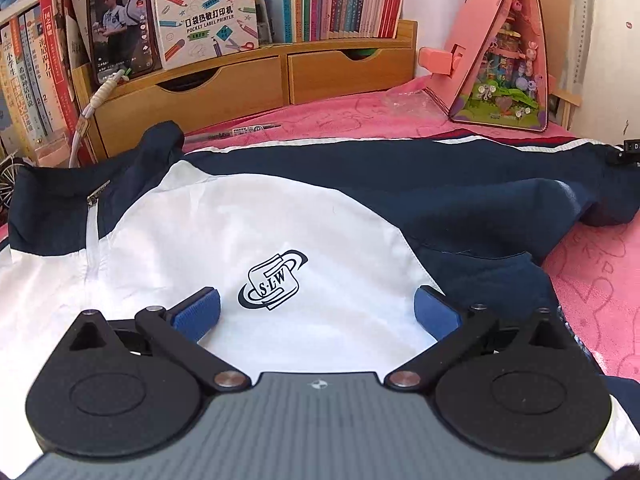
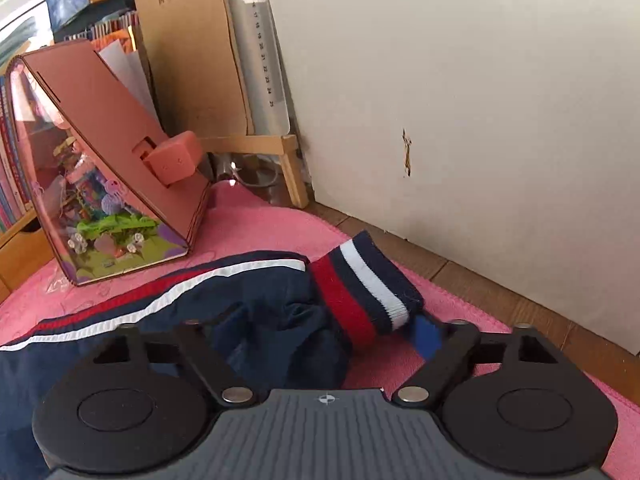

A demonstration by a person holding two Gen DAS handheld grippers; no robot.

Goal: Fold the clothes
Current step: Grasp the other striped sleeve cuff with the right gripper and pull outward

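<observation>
Navy-and-white jacket lies spread front-up on a pink towel covering the worktop, collar and zipper pull toward the left, one navy sleeve running out along the back toward the right edge. Left gripper hovers low over the white chest panel, jaws wide apart, blue pads either side of the printed S·L·W crest; whether the pads touch the cloth is hard to tell. Right gripper sits at the sleeve end near the worktop's right edge, jaws also apart; the striped red, navy and white cuff lies between them, its tip just beside the right blue pad, the left finger hidden behind bunched navy fabric. Nothing is clamped on either side. Behind the jacket: a wooden drawer unit along the back edge carrying books, a phone and a label-printer box; a pink triangular diorama house toward the back right corner; a pen lying on the towel just behind the collar.
</observation>
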